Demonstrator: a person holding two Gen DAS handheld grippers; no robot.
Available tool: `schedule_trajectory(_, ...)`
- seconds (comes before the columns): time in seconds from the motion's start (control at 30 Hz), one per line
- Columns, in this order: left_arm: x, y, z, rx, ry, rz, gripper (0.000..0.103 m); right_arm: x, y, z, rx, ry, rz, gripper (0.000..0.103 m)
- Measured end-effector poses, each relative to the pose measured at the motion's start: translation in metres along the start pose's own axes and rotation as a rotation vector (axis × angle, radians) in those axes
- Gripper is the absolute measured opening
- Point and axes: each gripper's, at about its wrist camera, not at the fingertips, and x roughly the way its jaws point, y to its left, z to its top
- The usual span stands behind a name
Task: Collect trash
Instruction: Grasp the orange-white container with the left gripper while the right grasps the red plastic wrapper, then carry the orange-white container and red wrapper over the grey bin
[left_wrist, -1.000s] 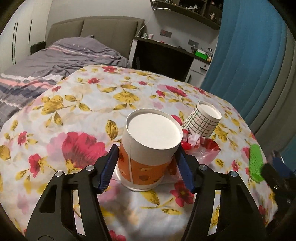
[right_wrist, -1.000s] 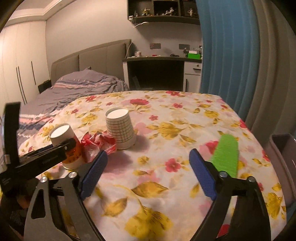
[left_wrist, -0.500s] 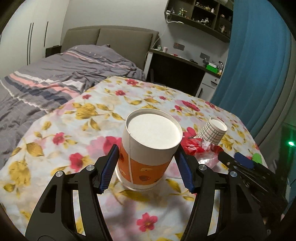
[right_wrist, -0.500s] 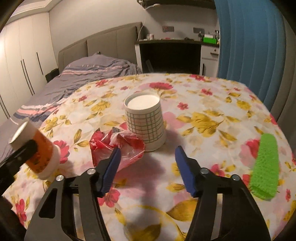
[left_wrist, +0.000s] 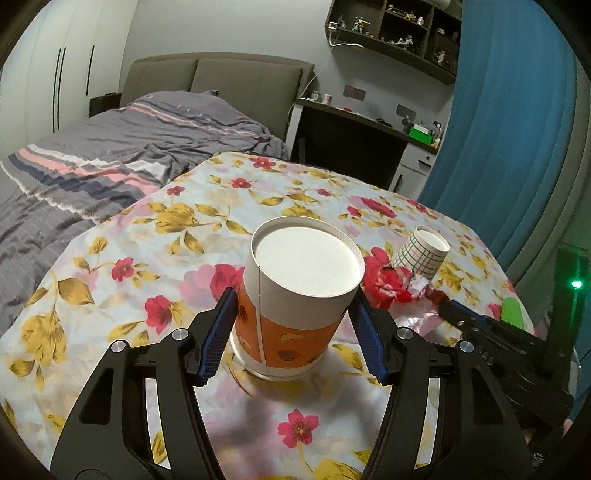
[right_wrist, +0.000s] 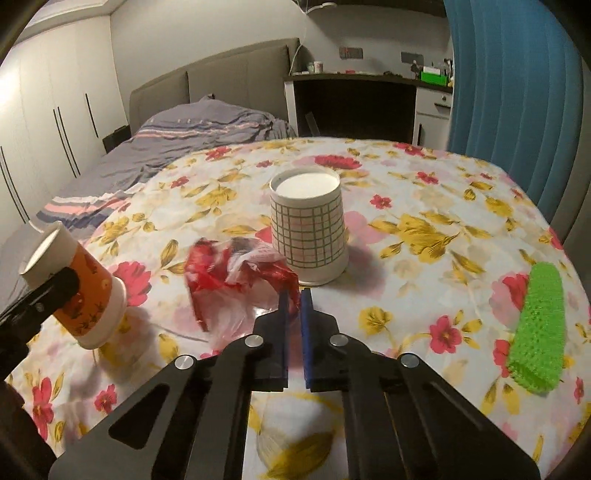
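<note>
No legible txt: orange cup (left_wrist: 291, 328), grid cup (right_wrist: 308, 229), red wrapper (right_wrist: 236, 273).

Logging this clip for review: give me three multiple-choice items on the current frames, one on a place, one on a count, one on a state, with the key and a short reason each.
1. Where does the red wrapper lie?
A. on the bed
B. beside the grid-patterned cup, on its left in the right wrist view
C. under the green sponge

2. How many paper cups are in view?
A. one
B. two
C. four

3. How is the orange cup held?
A. upside down between the fingers of the left claw
B. lying loose on the tablecloth
C. upright in the right claw

Key: 1 B, the wrapper sits against the grid cup's base. 2 B, only the orange cup and the grid cup show. 3 A, its closed bottom faces up and both blue pads press its sides, while the right claw, whose jaws have just been closing, pinches the wrapper's edge.
</note>
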Motion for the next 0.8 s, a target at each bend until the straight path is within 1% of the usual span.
schedule_trajectory(0.13,-0.007,-0.005,-0.003,-0.010,-0.001,-0.022,0.061,-0.021,-0.003,-0.004,-0.019,-0.044,-0.019,0.004)
schedule_trajectory(0.37,-0.025,-0.027,-0.010,0.021,-0.005,-0.047,0.061,-0.058,-0.017,-0.012,-0.012,-0.101,-0.026,0.003)
schedule_trajectory(0.6,-0.048,-0.058,-0.018,0.068,-0.026,-0.080,0.061,-0.102,-0.034,-0.022,-0.005,-0.168,-0.038,0.003)
schedule_trajectory(0.8,-0.065,-0.090,-0.026,0.110,-0.041,-0.125,0.061,-0.139,-0.053,-0.032,0.003,-0.219,-0.066,0.003)
